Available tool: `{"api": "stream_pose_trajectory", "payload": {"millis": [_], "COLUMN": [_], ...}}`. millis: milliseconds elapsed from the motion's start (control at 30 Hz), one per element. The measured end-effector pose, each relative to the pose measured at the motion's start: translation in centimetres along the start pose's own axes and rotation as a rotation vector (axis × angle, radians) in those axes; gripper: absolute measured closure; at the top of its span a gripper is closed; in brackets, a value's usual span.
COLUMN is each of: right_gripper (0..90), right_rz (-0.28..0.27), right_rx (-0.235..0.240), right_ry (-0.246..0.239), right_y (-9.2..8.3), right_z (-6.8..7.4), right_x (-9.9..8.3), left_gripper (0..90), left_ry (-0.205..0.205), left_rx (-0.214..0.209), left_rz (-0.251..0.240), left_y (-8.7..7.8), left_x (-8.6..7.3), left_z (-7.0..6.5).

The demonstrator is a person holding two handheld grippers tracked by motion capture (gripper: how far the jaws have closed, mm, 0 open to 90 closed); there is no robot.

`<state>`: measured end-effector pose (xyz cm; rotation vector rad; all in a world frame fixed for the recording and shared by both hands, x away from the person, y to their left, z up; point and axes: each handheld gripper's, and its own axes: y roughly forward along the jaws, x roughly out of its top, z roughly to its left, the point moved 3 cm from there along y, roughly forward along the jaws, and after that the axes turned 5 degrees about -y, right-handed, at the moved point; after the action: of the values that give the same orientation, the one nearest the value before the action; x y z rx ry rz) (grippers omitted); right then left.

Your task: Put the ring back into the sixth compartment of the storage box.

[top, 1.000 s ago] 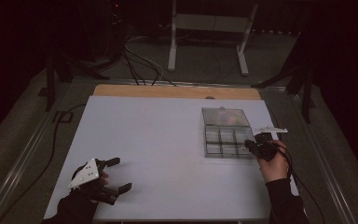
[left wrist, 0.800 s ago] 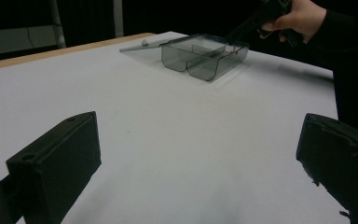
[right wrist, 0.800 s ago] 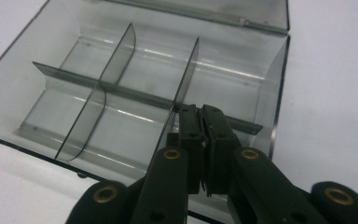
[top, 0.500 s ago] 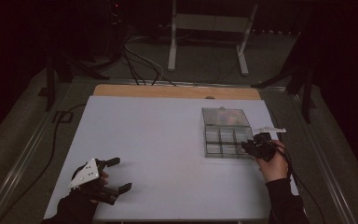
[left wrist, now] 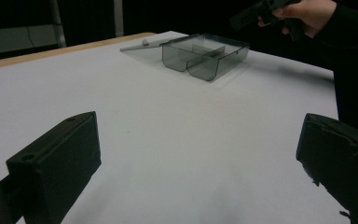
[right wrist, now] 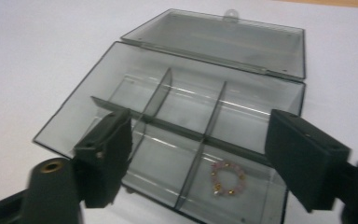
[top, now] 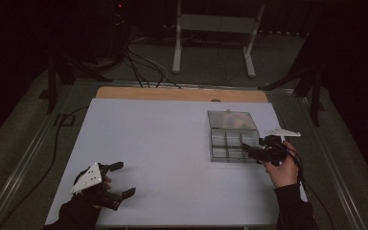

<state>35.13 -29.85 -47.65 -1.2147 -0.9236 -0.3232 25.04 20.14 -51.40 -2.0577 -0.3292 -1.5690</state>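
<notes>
Right gripper view puts the right tongs point(right wrist: 198, 154) nearest: their two black jaws stand wide apart with nothing between the pads, having just been opening. Directly below and between them lies a small beaded bracelet point(right wrist: 227, 178), pink beads with a few gold ones, flat on the floor of a near compartment of the clear compartment box point(right wrist: 98, 100). The bracelet is free of the jaws, so the step in hand looks like the release of the bracelet into its cell, done or all but done. Beyond it the dividers split the box into six cells, the others bare as far as can be seen, and the lid point(right wrist: 223, 39) lies swung open flat on the tabletop point(right wrist: 37, 56) behind the box.

From the high view, the left tongs point(top: 120, 179) rest at the near left corner of the tabletop, well apart from the box; the left gripper view shows their jaws spread wide over bare white surface, holding nothing. The box sits toward the far right, with the right tongs at its near right edge.

The next move, by my reading, calls for lifting the right tongs clear of the box walls without catching a divider, then either fetching another piece or reaching to the far side for the lid.
</notes>
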Motion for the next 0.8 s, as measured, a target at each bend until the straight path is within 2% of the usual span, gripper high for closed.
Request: {"api": "stream_pose_trajectory", "payload": {"millis": [100, 167, 233, 333, 500, 533, 600, 667, 800], "right_gripper": [14.6, 14.5, 14.4, 13.0, 1.3, 1.3, 1.3, 1.3, 1.3], "right_rz": [-0.016, -0.020, -0.025, -0.033, -0.051, -0.049, -0.054, -0.054, -0.067], "right_rx": [0.031, 0.053, 0.049, 0.068, 0.105, 0.118, 0.121, 0.110, 0.109], "right_ry": [-0.001, 0.011, 0.007, 0.005, -0.017, -0.018, -0.022, -0.048, -0.050], "right_y": [-0.1, -0.2, -0.3, -0.5, -0.7, -0.7, -0.8, -1.0, -1.4], "right_z": [0.2, 0.3, 0.3, 0.5, 1.0, 1.1, 1.2, 1.5, 1.8], "right_x": [0.1, 0.2, 0.2, 0.4, 0.6, 0.5, 0.5, 0.5, 0.4], "left_gripper": [0.9, 0.9, 0.9, 0.9, 0.9, 0.9, 0.9, 0.9, 0.9], "left_ry": [0.001, -0.003, -0.003, -0.003, 0.001, 0.001, 0.001, 0.000, 0.002], "left_rx": [0.000, 0.001, 0.003, 0.003, 0.000, 0.000, 0.001, 0.001, -0.001], "left_rz": [0.006, 0.004, 0.005, 0.004, 0.006, 0.007, 0.006, 0.007, 0.006], "left_y": [0.1, 0.1, 0.1, 0.1, 0.2, 0.2, 0.2, 0.1, 0.1], "left_x": [0.0, 0.0, 0.0, 0.0, 0.0, 0.0, 0.0, 0.0, -0.1], "left_z": [0.0, 0.1, 0.1, 0.0, 0.0, 0.0, 0.0, 0.0, 0.0]}}
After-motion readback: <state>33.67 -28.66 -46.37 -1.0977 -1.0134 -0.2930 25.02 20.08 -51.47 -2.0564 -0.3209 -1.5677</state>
